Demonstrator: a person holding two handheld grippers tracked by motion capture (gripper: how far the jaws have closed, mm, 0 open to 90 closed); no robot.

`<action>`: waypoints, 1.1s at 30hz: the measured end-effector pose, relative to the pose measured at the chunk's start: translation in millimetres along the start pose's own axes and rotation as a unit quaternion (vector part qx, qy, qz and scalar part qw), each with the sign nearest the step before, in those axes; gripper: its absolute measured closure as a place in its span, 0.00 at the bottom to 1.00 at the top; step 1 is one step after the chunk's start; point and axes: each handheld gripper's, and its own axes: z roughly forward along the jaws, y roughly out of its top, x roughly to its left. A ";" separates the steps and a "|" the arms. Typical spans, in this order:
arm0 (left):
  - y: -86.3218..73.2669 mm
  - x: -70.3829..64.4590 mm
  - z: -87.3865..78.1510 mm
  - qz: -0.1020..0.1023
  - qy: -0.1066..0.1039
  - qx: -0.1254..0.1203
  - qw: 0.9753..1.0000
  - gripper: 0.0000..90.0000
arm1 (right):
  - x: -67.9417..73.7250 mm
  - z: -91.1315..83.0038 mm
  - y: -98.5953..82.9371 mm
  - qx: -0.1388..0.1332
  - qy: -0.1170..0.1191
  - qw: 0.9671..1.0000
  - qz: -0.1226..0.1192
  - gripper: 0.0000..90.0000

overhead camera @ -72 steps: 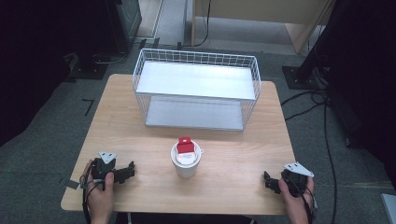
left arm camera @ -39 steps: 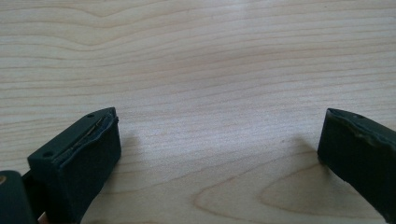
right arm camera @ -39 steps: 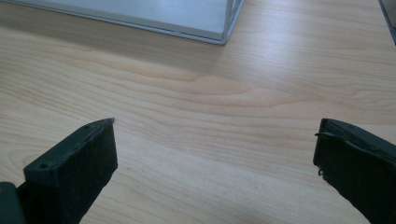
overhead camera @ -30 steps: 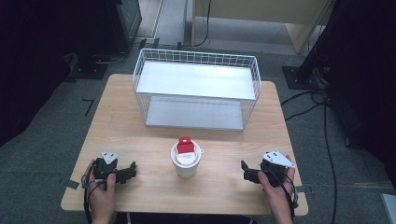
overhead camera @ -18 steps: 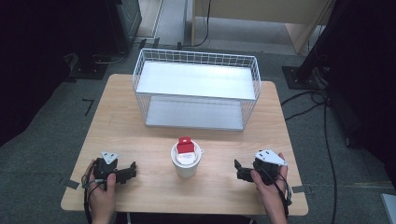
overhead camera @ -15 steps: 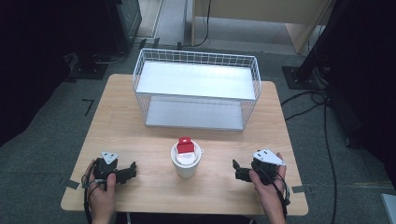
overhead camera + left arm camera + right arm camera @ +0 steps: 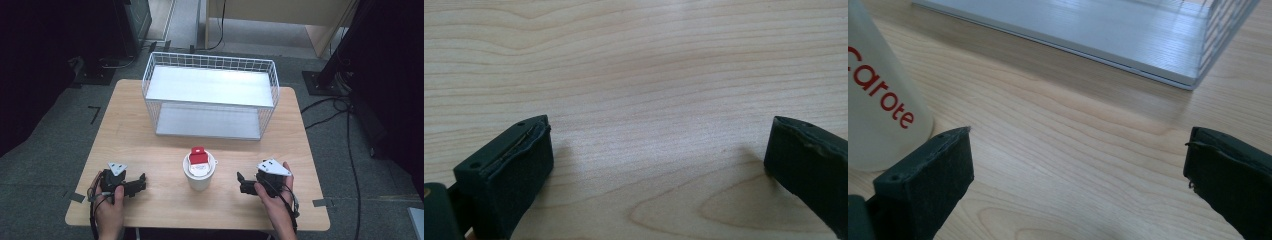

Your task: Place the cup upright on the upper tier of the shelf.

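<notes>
High view first, going from left to right. The left gripper sits low on the pale wooden table, its jaws wide apart and holding nothing. The white plastic cup with a red and white lid stands upright well off to the side its jaws point to. The right gripper is nearer the cup and points at it, jaws wide apart too. In the right gripper view the cup is just beside one jaw, not between them. Beyond stands the white wire basket.
</notes>
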 end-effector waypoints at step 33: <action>0.0 0.0 0.0 0.000 0.000 0.000 1.000 0.00 | 56.9 19.7 3.0 0.001 0.063 0.998 -0.025 0.00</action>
